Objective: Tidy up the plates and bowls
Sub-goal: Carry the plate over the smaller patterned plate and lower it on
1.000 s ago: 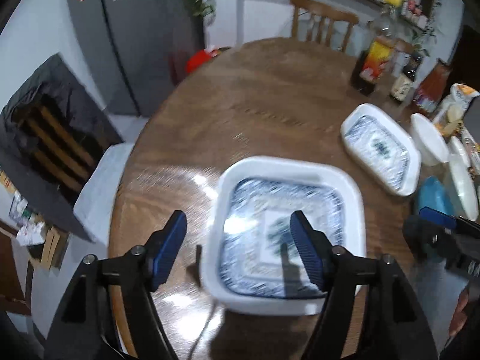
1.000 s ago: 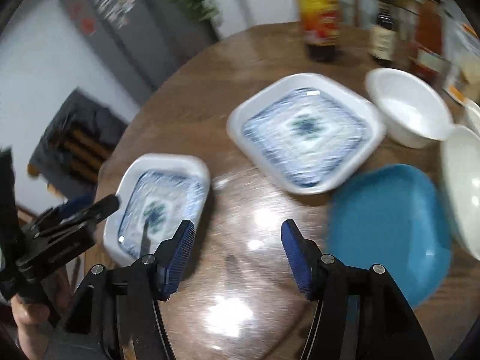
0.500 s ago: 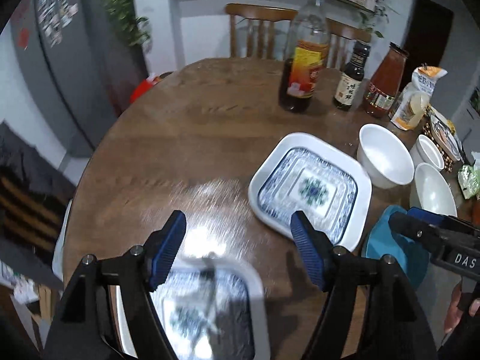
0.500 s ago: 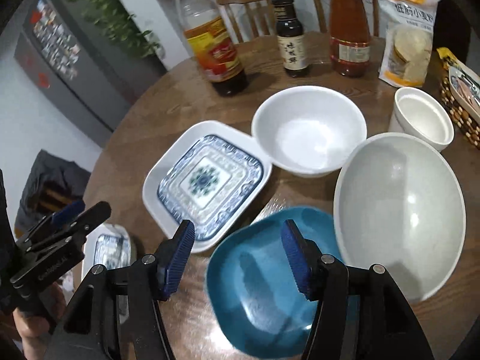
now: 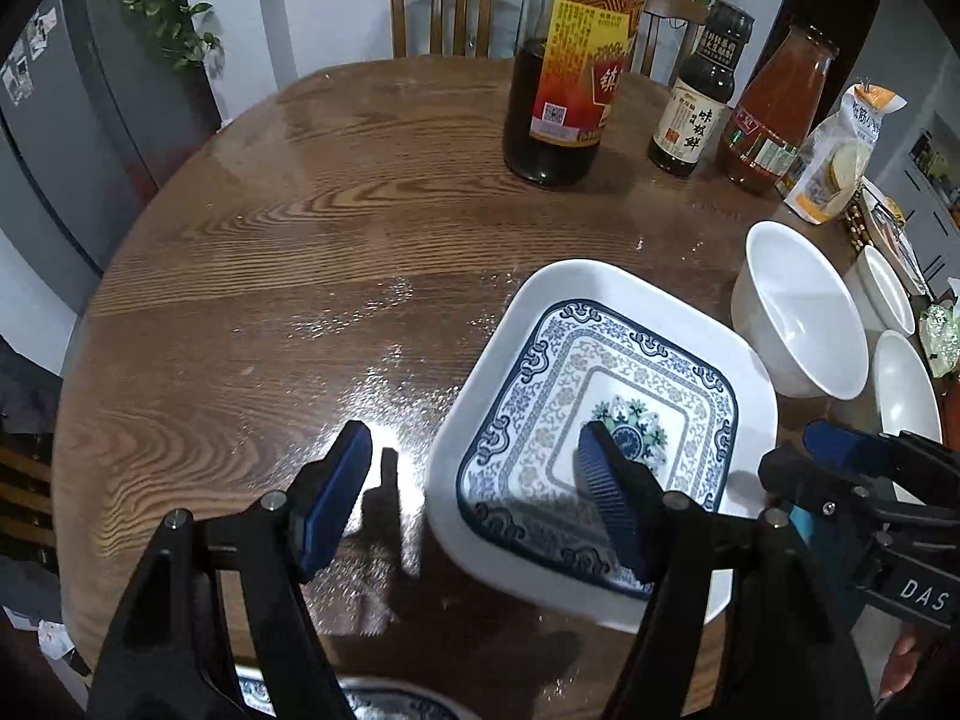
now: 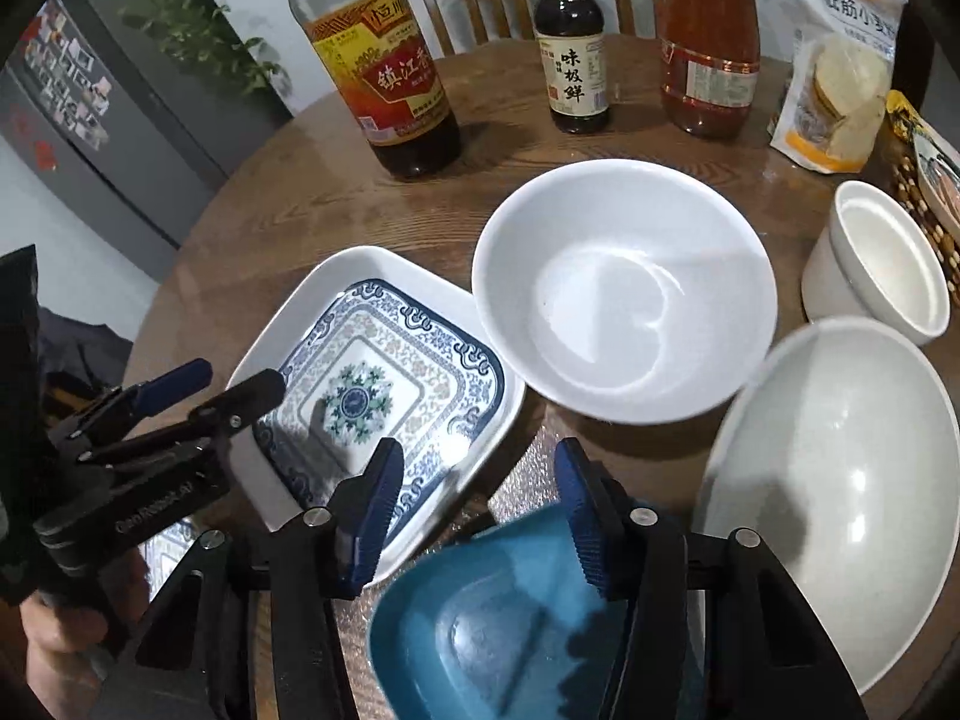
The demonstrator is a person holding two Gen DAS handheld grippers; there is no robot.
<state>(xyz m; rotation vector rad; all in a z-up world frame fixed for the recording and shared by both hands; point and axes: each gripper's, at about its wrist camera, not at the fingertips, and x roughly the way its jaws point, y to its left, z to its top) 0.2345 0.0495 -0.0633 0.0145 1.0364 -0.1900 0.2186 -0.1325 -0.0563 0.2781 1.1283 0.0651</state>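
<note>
A square white plate with a blue pattern (image 5: 606, 420) (image 6: 384, 384) lies on the round wooden table. My left gripper (image 5: 474, 498) is open and straddles its left rim, the right finger over the plate; it also shows in the right wrist view (image 6: 222, 384). A second patterned plate (image 5: 372, 702) peeks out at the bottom edge. My right gripper (image 6: 480, 504) is open above the far edge of a blue dish (image 6: 510, 618). A white bowl (image 6: 624, 288) (image 5: 798, 324), a large grey-white bowl (image 6: 840, 480) and a small white cup bowl (image 6: 882, 264) stand to the right.
A vinegar bottle (image 5: 570, 60) (image 6: 384, 60), a dark sauce bottle (image 5: 696, 90) (image 6: 573, 36) and a red sauce bottle (image 5: 774, 108) (image 6: 711, 42) stand at the back. A food bag (image 6: 840, 60) is at the back right. Wooden chairs (image 5: 450, 0) stand behind the table.
My left gripper moved forward and right from the near patterned plate to the second one. My right gripper moved closer to the blue dish and the bowls.
</note>
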